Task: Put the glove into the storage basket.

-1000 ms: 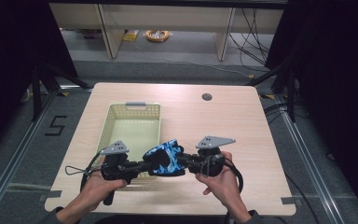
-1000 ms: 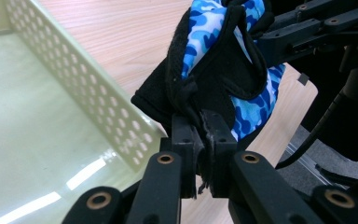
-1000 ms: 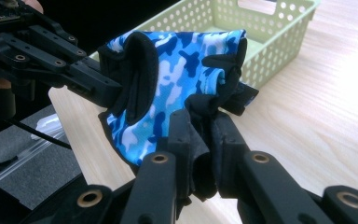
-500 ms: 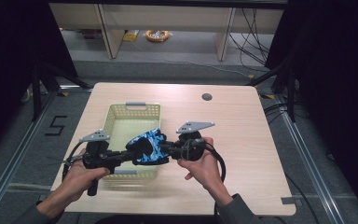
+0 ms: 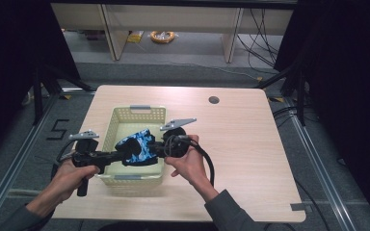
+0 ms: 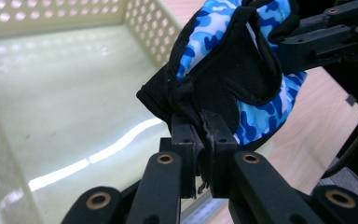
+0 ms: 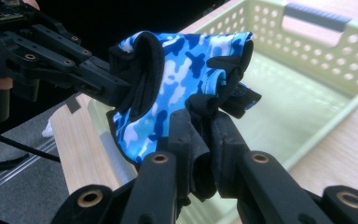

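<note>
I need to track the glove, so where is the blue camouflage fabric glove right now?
In the high view, the blue camouflage fabric glove hangs over the pale green plastic basket, near its front, gripped between both tongs.

High view overhead, facing forward-down on counter (image 5: 241,144); both claw views close-up, sharing glove (image 6: 242,70) over basket (image 7: 317,56).

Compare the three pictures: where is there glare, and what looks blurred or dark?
Left gripper view: a bright glare streak on the basket floor, far wall soft. Right gripper view: glove sharp, tongs blurred. High view: table evenly lit, surroundings dark.
</note>
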The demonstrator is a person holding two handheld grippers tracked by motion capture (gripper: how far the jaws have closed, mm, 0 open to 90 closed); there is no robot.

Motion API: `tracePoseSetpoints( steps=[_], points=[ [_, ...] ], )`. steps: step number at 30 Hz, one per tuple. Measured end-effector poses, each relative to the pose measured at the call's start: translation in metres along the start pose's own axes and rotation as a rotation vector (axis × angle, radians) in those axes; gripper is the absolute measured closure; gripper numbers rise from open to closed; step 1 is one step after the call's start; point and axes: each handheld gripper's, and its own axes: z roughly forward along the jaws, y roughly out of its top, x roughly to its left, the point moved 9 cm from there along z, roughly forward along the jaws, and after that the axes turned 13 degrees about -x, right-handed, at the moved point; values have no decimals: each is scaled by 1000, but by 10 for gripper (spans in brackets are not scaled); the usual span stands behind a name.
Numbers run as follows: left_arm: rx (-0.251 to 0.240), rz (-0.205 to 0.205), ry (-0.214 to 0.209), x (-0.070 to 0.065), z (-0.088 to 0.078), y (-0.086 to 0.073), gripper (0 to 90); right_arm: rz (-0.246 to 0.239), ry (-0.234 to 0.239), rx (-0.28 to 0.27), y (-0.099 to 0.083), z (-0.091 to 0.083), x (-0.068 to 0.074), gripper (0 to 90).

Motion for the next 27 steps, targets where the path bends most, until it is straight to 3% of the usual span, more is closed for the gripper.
tracePoseSetpoints(
  steps=[7, 18, 25, 27],
  points=[
    [41, -27, 8, 14, -2, -17, 837, 10, 2, 39, -16, 20, 3, 802],
    [110, -36, 48, 32, 3, -39, 832, 28, -14, 114, -40, 42, 1, 800],
    [137, -46, 49, 37, 3, -41, 827, 32, -18, 149, -50, 53, -1, 798],
    [139, -45, 50, 36, 4, -41, 828, 22, -27, 182, -53, 53, -2, 798]
  ],
)
